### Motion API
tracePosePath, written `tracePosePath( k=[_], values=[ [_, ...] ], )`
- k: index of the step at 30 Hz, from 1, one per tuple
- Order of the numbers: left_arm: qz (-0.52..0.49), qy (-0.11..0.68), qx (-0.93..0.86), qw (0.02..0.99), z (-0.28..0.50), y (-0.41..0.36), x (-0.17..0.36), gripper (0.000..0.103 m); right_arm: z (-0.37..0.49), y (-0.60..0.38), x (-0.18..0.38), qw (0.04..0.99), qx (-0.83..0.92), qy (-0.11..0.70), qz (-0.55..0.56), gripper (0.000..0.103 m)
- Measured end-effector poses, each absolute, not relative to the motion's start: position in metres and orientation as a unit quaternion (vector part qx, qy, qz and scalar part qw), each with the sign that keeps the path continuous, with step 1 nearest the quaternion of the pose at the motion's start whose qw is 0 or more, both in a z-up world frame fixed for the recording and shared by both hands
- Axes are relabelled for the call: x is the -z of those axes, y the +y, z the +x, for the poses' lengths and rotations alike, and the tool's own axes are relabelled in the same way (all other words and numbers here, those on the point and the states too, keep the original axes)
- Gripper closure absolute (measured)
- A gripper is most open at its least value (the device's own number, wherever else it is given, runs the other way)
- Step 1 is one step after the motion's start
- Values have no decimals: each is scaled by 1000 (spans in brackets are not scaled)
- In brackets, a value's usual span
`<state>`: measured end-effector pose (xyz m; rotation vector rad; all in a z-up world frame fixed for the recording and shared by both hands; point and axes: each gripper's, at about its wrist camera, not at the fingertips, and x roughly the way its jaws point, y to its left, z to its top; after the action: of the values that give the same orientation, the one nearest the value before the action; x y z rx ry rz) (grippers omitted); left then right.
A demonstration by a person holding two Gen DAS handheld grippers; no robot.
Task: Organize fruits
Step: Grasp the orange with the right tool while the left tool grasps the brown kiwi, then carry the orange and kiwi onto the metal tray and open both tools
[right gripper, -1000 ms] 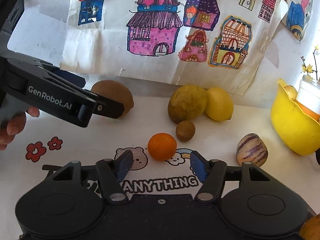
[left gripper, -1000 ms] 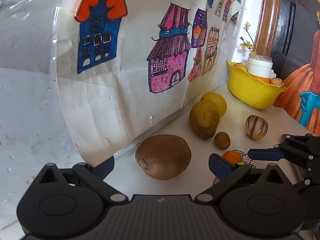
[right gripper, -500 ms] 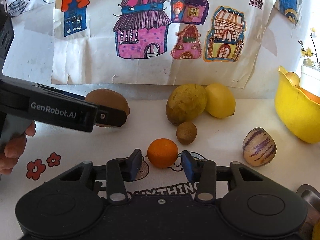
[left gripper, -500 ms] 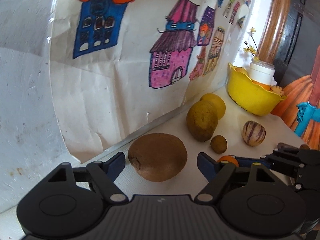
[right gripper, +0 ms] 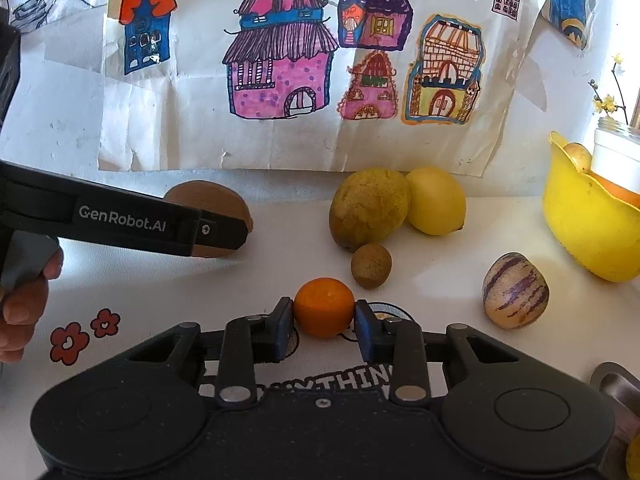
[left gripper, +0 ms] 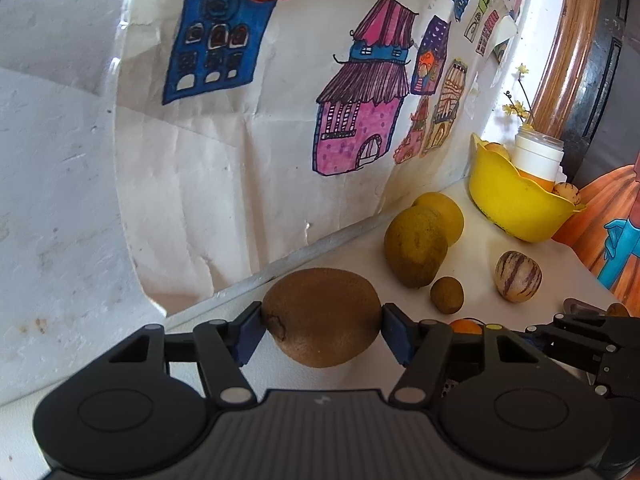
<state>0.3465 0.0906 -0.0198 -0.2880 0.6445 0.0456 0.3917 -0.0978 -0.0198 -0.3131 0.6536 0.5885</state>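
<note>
My left gripper [left gripper: 321, 322] is shut on a large brown kiwi [left gripper: 322, 316] that sits on the white table by the wall; both blue pads touch its sides. My right gripper [right gripper: 324, 322] is shut on a small orange [right gripper: 324, 306] on the printed mat. The left gripper [right gripper: 224, 232] and the kiwi [right gripper: 208, 196] also show in the right wrist view. A yellow bowl [right gripper: 580, 216] with fruit and a white jar stands at the right.
A brownish-green round fruit [right gripper: 368, 208], a lemon [right gripper: 436, 200], a small brown fruit [right gripper: 371, 266] and a purple-striped fruit [right gripper: 515, 290] lie between the orange and the bowl. The wall with drawings is close behind. A metal tray edge [right gripper: 616, 384] is at lower right.
Both grippers moved forward and closed: the left on the kiwi, the right on the orange.
</note>
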Motion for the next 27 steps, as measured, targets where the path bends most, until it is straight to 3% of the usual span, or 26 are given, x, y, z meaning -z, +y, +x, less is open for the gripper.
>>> tracePosePath(
  k=[27],
  values=[
    [-169, 321, -7, 932, 276, 68, 9, 36, 286, -159, -6, 909, -277, 282, -129, 69]
  ],
)
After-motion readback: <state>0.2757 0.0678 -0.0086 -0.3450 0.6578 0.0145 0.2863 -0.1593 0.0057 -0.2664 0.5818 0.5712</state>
